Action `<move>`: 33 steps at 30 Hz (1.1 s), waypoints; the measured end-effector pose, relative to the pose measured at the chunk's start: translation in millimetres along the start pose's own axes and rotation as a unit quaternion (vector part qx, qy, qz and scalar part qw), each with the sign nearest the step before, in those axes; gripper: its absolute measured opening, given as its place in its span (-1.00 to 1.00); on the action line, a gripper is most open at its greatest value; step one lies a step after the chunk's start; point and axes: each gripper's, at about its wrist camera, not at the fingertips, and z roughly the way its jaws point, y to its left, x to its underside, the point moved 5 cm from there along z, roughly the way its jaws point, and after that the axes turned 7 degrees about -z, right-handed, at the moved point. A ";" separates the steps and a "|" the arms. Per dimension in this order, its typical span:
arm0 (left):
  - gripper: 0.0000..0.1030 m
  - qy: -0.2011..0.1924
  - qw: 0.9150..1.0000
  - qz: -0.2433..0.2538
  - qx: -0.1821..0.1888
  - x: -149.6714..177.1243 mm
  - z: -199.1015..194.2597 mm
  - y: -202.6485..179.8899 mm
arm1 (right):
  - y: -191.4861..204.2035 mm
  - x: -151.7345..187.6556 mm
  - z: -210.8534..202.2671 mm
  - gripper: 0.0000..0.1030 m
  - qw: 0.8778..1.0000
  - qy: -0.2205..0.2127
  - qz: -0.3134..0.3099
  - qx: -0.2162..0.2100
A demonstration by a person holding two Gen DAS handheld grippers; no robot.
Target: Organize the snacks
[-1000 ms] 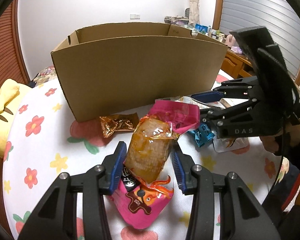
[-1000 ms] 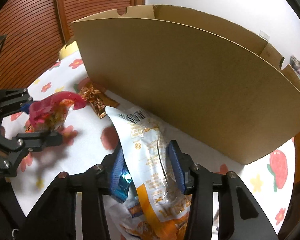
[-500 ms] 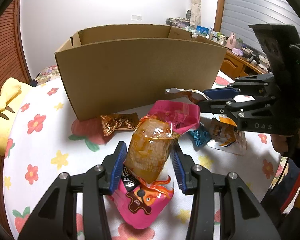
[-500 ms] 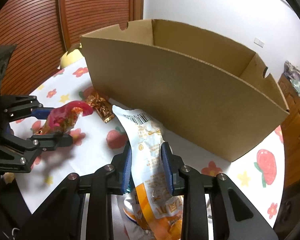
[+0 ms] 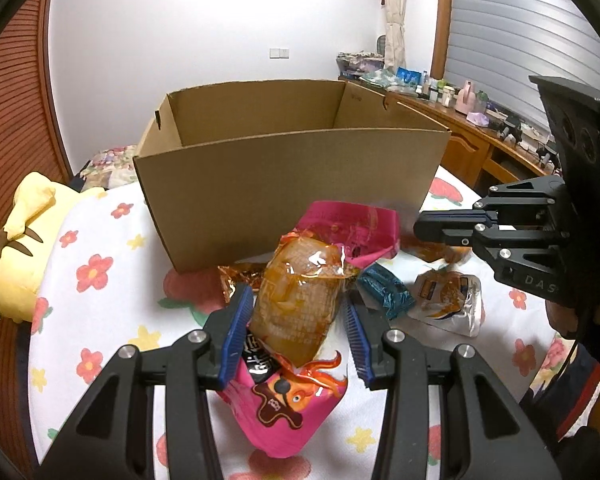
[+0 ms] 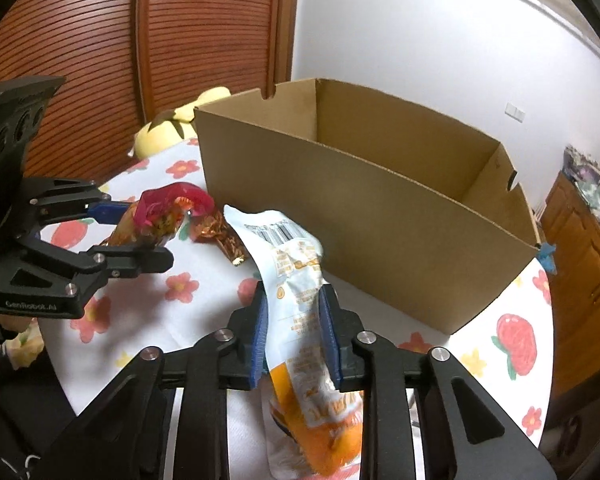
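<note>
Floral-cloth counter point(image 5: 112, 280): left claw point(image 5: 296, 332) grasping pink snack pack point(image 5: 292, 312), right claw point(image 6: 296, 336) clenched on white-orange pouch point(image 6: 300, 304), both raised for dropping into cardboard box point(image 5: 292, 168) at 12 o'clock.

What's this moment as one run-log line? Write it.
left tool: grips pink snack pack | right tool: grips white-orange pouch | cardboard box: open, both packs outside

- Left wrist view: mounted behind left gripper point(image 5: 296, 334), looking forward along the fingers, slightly downward, at box point(image 5: 292, 184) front wall; close range.
- Right wrist view: mounted behind right gripper point(image 6: 296, 344), facing box point(image 6: 364, 232) obliquely from its right end, seeing inside.
- Shared: box, flowered cloth point(image 5: 100, 280), yellow plush point(image 5: 24, 240); each gripper seen in the other view.
</note>
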 end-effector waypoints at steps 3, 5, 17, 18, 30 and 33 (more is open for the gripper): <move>-0.15 -0.001 1.000 0.003 -0.002 -1.1 -0.1 -1.4 | -1.7 -0.5 0.8 -1.00 1.000 0.004 -0.002 0.018; -0.15 0.000 1.000 0.003 -0.004 0.4 0.5 -0.9 | -2.3 1.5 5.9 -1.00 1.000 0.010 0.001 0.010; -0.15 0.009 1.000 -0.003 -0.004 9.4 3.2 -0.5 | -14.1 22.6 4.1 -0.25 0.999 0.030 0.000 -0.017; -0.14 0.009 1.000 -0.003 -0.003 9.3 3.9 0.4 | -12.8 25.7 4.2 -0.23 0.999 0.035 0.001 -0.024; -0.14 0.016 1.000 -0.006 -0.002 10.9 8.4 2.4 | -2.5 56.8 13.4 0.07 0.995 0.088 -0.024 -0.036; -0.14 0.019 1.000 -0.007 -0.002 11.4 10.5 2.1 | -6.1 58.7 21.5 0.08 0.995 0.092 -0.018 -0.045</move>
